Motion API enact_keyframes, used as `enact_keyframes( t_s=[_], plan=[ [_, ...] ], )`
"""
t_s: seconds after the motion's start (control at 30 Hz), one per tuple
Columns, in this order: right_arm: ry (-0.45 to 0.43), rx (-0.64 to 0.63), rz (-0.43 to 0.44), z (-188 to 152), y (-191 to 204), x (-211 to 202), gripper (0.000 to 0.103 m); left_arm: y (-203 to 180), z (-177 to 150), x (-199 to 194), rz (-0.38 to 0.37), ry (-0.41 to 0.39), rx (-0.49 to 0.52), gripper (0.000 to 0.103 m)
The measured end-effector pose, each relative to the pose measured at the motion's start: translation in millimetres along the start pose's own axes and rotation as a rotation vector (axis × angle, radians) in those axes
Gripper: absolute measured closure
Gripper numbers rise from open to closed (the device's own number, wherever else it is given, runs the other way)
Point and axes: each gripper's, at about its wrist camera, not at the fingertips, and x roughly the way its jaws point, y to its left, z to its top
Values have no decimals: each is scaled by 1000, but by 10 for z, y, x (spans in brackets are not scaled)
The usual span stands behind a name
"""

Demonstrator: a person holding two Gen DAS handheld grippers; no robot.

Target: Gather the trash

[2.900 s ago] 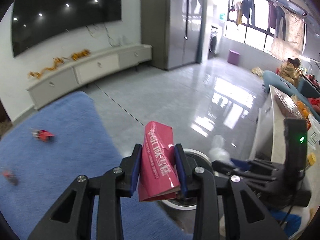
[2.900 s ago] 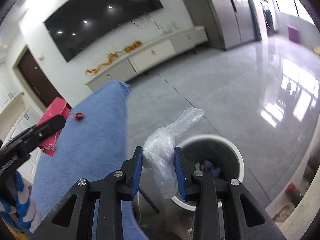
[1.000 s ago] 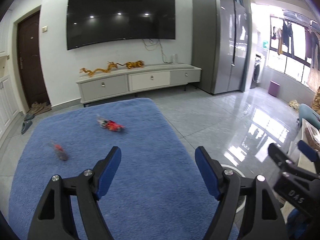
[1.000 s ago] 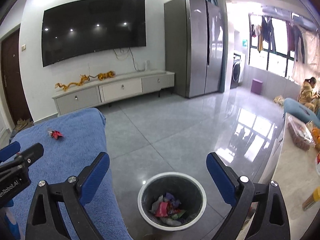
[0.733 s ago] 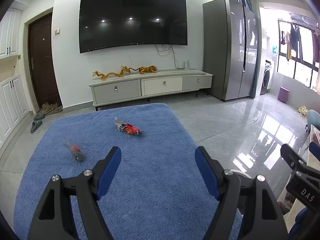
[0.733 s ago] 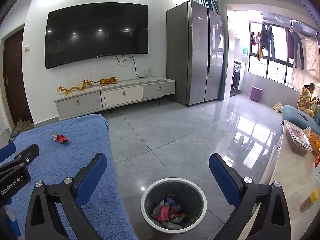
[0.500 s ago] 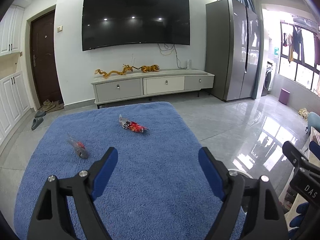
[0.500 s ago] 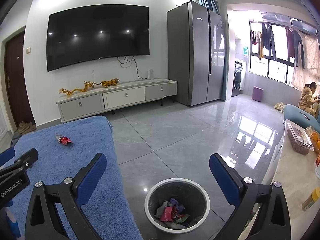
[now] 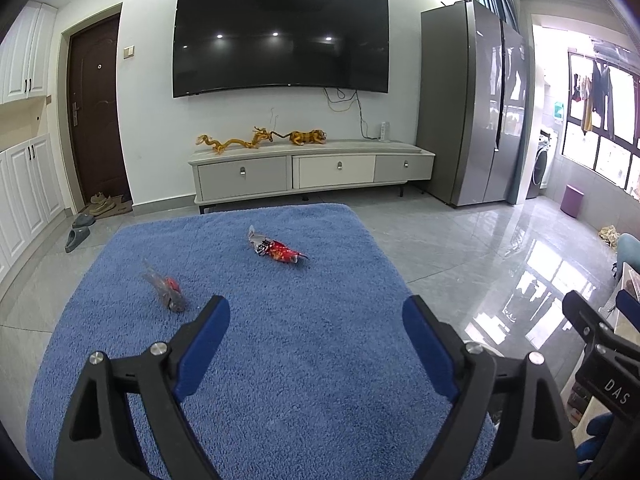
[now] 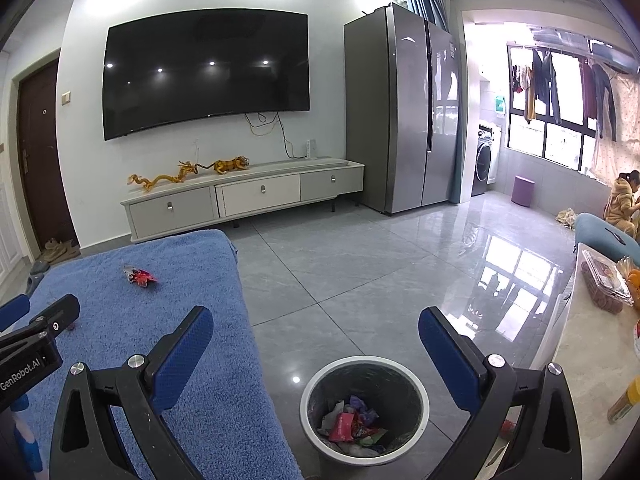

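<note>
Two pieces of trash lie on the blue fleece surface (image 9: pixel 320 380): a red crumpled wrapper (image 9: pixel 280 251) near its far middle and a clear wrapper with a red patch (image 9: pixel 168 290) to the left. My left gripper (image 9: pixel 314 312) hovers over the near part of the surface, short of both; its jaws are opening with nothing between them. My right gripper (image 10: pixel 315 320) stands open and empty above the white-rimmed bin (image 10: pixel 362 360), which holds a pink packet and other scraps. The red wrapper (image 10: pixel 140 277) also shows in the right wrist view.
Glossy tiled floor (image 10: pixel 360 272) lies right of the blue surface. A low TV cabinet (image 9: pixel 312 172) and a tall grey fridge (image 10: pixel 400 112) stand at the back wall. A counter (image 10: pixel 592 340) with food sits at the right, and a person (image 10: pixel 622 200) sits far right.
The pink packet and the clear plastic bag have left the two grippers, which are now empty. Over the last second the left jaws spread wider and the left view swung onto the blue surface.
</note>
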Motion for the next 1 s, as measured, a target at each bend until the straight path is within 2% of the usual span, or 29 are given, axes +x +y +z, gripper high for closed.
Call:
enact_keyframes(
  t_s=[0.53, 1.0],
  plan=[
    [37, -52, -77, -54, 20, 64, 0, 18, -81, 24, 29, 5, 12, 15],
    [45, -50, -99, -71, -39, 79, 0, -48, -88, -17, 28, -15, 29, 15]
  ],
)
